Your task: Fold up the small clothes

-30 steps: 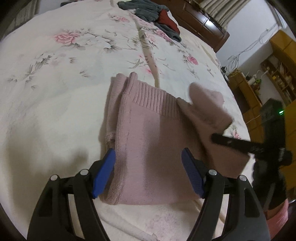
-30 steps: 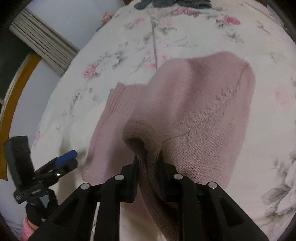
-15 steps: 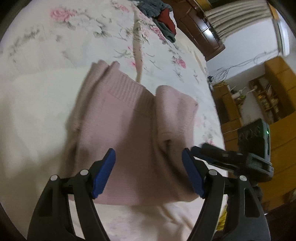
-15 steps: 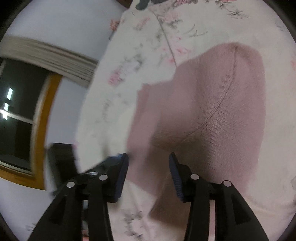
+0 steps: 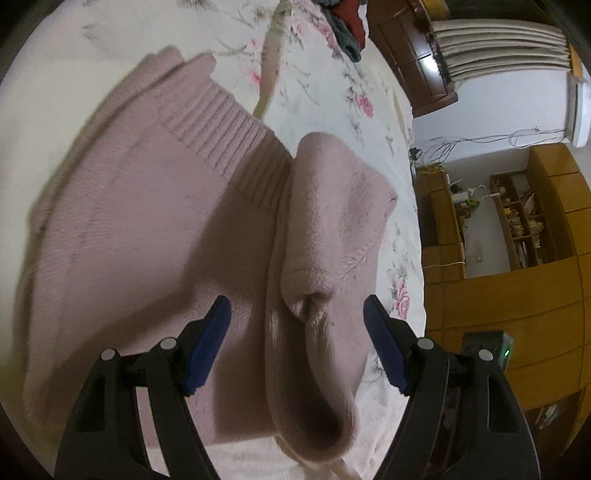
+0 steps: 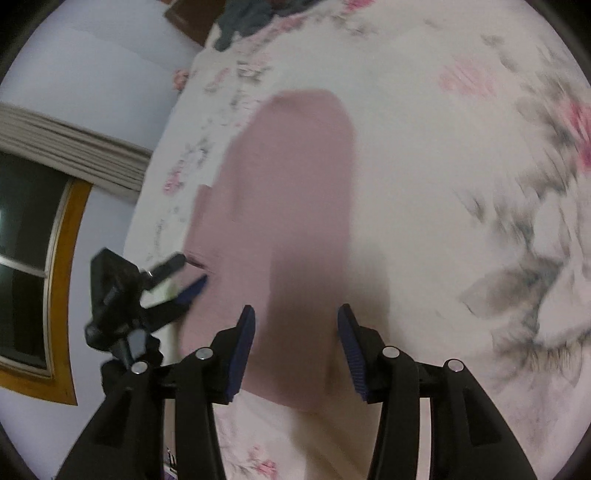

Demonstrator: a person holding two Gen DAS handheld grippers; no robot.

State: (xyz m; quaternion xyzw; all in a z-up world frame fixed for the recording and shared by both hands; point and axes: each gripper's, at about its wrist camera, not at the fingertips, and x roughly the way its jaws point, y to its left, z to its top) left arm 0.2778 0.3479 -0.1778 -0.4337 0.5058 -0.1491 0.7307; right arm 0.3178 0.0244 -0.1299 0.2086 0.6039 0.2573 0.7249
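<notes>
A small pink knitted sweater point(image 5: 155, 229) lies on a flowered bed sheet point(image 5: 325, 85), its ribbed hem toward the far side. Its right part is folded over into a raised flap point(image 5: 332, 221). My left gripper point(image 5: 297, 343) is open just above the near edge of that flap, nothing between its blue pads point(image 5: 208, 343). In the right wrist view the sweater point(image 6: 288, 206) is blurred. My right gripper point(image 6: 297, 354) is open above its near end, holding nothing. The left gripper point(image 6: 173, 280) shows at the sweater's left edge in that view.
A pile of grey and red clothes point(image 5: 347, 26) lies at the far end of the bed. A dark wooden headboard point(image 5: 417, 62) stands behind it. Orange wooden cabinets and shelves point(image 5: 517, 240) stand beyond the bed's right edge. A window point(image 6: 26, 258) shows at the left in the right wrist view.
My right gripper let go of the sweater's folded part and opened, then drew back to the right. The flap now rests on the sweater. My left gripper moved closer over it.
</notes>
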